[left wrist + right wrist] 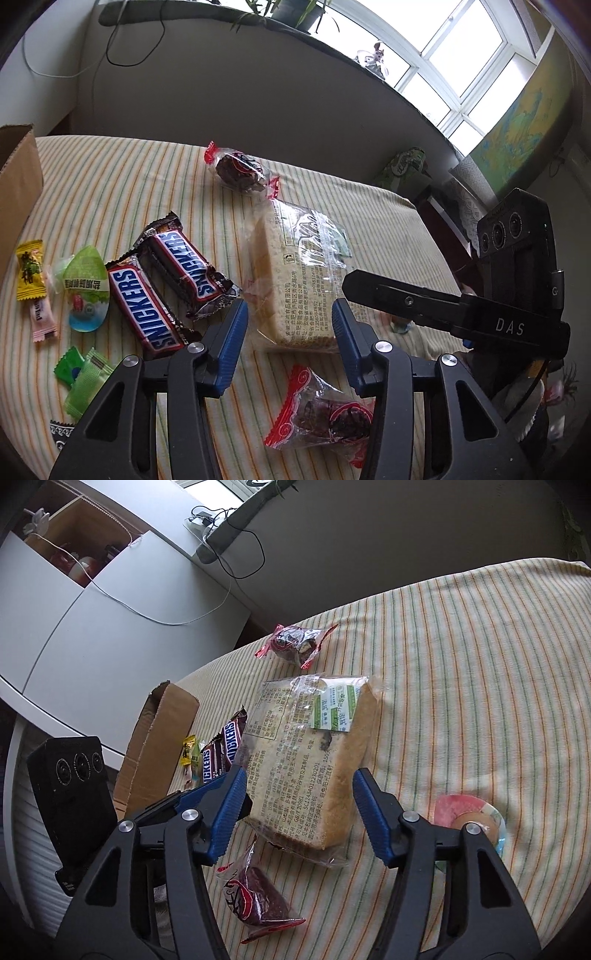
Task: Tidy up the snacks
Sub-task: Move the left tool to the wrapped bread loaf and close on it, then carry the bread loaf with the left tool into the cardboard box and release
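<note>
- The wrapped bread slice (314, 760) lies on the striped bed (461, 664), straddled by both tongs, left (290, 321) and right (299, 786); neither pair of pads presses it.
- Two Snickers bars (162, 288) lie just beside it, red-wrapped cakes (321, 410) nearer and farther.
- Only the left view shows the green sweets (83, 380); only the right shows a pink jelly cup (469, 812) and much of the cardboard box (159, 738).

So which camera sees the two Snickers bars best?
The left wrist view. There both Snickers bars lie in the open on the striped cloth, with their names easy to read. In the right wrist view the bars are far off and partly hidden behind the left gripper and the wrapped bread.
</note>
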A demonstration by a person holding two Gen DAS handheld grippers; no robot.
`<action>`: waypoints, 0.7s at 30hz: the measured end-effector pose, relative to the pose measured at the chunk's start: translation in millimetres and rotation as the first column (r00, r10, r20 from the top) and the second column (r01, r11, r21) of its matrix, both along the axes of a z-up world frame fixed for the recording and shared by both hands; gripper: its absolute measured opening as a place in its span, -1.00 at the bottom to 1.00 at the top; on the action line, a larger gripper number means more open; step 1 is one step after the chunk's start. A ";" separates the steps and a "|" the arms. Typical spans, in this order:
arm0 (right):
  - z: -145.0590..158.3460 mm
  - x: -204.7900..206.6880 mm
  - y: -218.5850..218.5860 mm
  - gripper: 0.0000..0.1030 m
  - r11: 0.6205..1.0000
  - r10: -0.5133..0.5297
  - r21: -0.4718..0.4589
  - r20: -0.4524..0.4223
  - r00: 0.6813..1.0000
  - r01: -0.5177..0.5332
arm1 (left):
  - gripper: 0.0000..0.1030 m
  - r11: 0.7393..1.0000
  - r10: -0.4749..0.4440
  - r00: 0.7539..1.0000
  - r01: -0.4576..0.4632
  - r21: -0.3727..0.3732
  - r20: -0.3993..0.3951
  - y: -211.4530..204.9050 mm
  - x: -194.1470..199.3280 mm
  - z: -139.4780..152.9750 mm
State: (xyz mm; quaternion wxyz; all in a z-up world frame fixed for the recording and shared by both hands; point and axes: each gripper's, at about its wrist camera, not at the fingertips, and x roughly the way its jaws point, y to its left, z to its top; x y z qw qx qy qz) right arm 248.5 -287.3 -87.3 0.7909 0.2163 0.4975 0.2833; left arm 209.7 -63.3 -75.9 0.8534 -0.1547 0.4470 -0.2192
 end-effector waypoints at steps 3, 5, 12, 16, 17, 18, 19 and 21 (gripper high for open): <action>-3.5 4.9 -1.2 0.16 1.000 -0.004 0.009 -0.015 1.000 0.004 | -0.13 1.000 -0.006 0.999 0.006 -0.003 -0.031 -2.2 6.8 -7.6; -4.7 6.4 -2.6 0.16 1.000 -0.006 0.019 -0.025 1.000 0.006 | -0.12 1.000 -0.011 0.999 0.010 -0.008 -0.042 -3.2 11.4 -10.7; 4.5 4.4 6.0 0.16 1.000 0.008 -0.010 -0.011 1.000 -0.008 | -0.11 0.999 -0.032 0.999 0.032 0.008 -0.024 -9.8 9.9 -8.0; 9.1 0.0 8.5 0.16 1.000 0.007 -0.012 -0.011 1.000 -0.007 | -0.11 1.000 -0.026 1.000 0.026 0.008 -0.014 -8.2 6.2 -4.3; 11.3 -2.4 9.2 0.16 1.000 0.008 -0.014 -0.006 1.000 -0.008 | -0.11 1.000 -0.025 1.000 0.025 0.011 -0.008 -6.9 4.1 -2.8; 14.3 -4.6 10.1 0.16 1.000 0.008 -0.014 -0.001 1.000 -0.008 | -0.11 1.000 -0.023 1.000 0.024 0.012 -0.002 -6.2 2.6 -1.2; 17.6 -7.0 11.1 0.16 1.000 0.008 -0.015 0.005 1.000 -0.008 | -0.12 1.000 -0.022 1.000 0.022 0.011 0.005 -4.6 -0.1 0.9; 24.4 -11.5 14.2 0.16 1.000 0.012 -0.015 0.017 1.000 -0.012 | -0.12 1.000 -0.019 1.000 0.018 0.010 0.017 -7.5 -2.2 7.9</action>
